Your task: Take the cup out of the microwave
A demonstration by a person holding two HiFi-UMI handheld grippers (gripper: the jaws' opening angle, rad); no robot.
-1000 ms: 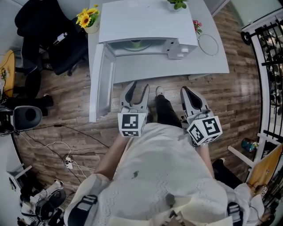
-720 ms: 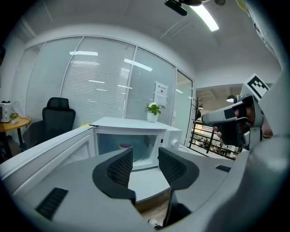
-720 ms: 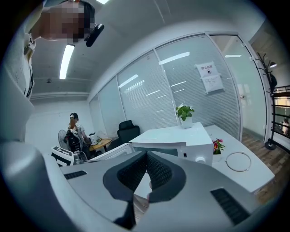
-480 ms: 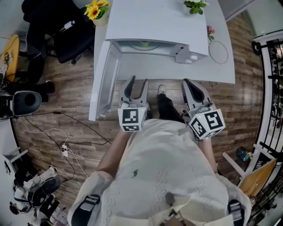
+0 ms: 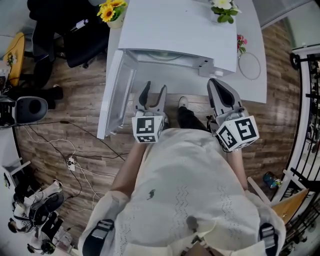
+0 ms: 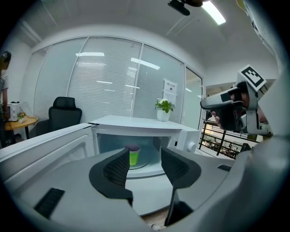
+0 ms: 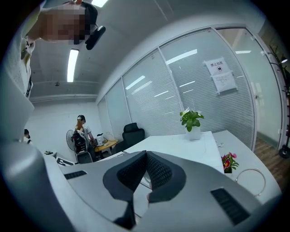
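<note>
A white microwave [image 5: 175, 27] stands on the white table [image 5: 247, 85], its door [image 5: 112, 95] swung open to the left. Inside it, on the turntable, is a green cup with a purple lid [image 6: 133, 155]. My left gripper [image 5: 153, 90] is just in front of the open cavity, pointing at the cup from a short distance. Its jaws are opening and nothing is between them [image 6: 145, 165]. My right gripper [image 5: 216, 82] hangs before the microwave's control panel [image 5: 206, 67], shut and empty, its pads [image 7: 156, 170] touching.
On the table are a potted plant [image 5: 223, 10], yellow flowers [image 5: 111, 11], small pink flowers [image 5: 241, 42] and a wire ring [image 5: 249, 65]. A black office chair [image 5: 75, 35] is at the left. Cables [image 5: 70, 160] lie on the wooden floor and a black railing [image 5: 307, 100] runs along the right.
Both grippers and the person have moved closer to the microwave. The left jaws stand slightly wider apart than before.
</note>
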